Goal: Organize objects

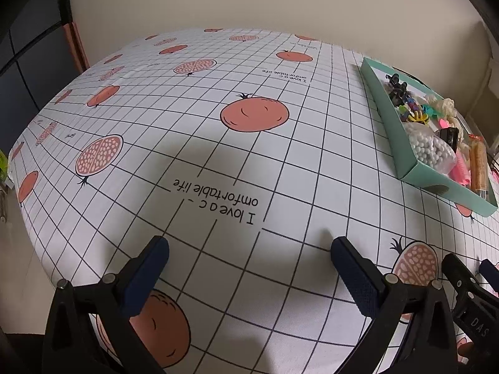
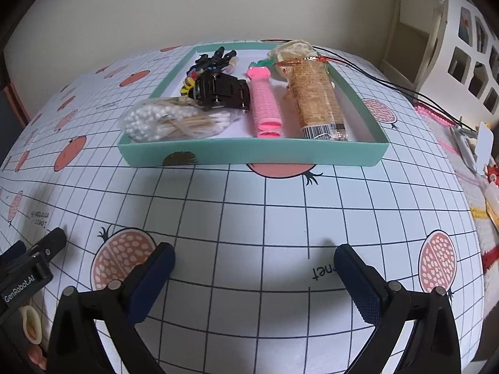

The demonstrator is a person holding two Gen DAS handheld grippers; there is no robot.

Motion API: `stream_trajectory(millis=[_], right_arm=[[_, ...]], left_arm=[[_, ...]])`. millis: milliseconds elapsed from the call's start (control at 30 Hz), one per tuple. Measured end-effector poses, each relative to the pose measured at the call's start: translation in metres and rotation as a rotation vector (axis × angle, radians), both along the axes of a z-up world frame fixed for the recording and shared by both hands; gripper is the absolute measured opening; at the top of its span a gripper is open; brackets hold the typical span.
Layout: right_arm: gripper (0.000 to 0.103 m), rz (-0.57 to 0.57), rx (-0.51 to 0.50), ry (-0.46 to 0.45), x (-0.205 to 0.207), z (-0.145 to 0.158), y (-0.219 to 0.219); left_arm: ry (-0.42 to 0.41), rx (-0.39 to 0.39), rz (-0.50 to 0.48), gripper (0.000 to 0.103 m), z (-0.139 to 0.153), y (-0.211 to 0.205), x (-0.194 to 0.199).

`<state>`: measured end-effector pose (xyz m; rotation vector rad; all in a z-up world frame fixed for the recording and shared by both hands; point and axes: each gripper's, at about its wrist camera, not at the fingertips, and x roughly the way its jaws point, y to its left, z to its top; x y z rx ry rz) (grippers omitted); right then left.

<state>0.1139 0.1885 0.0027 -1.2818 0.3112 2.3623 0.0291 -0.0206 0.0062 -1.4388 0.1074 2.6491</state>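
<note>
- Left gripper (image 1: 249, 249): fingers spread, empty, above the grid-patterned pomegranate-print table (image 1: 218, 155).
- Right gripper (image 2: 254, 258): fingers spread, empty, facing the shallow teal cardboard tray (image 2: 252, 152) of small items.

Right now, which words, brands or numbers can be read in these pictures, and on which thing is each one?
"I love a c - omfortable life": tablecloth, printed upside down.
"GenRobot.AI": left gripper.
"DAS": right gripper.
"net": tablecloth, partly hidden.
Snack packet: barcode and print too small to read.
</note>
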Motion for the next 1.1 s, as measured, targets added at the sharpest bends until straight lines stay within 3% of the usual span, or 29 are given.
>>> stream_trajectory(millis=[1100], right_arm=[[0.103, -0.005, 0.002, 0.002, -0.0019, -0.0010, 0.0007]], left_arm=[[0.007, 0.001, 0.002, 0.103, -0.0016, -0.0016, -0.0016]])
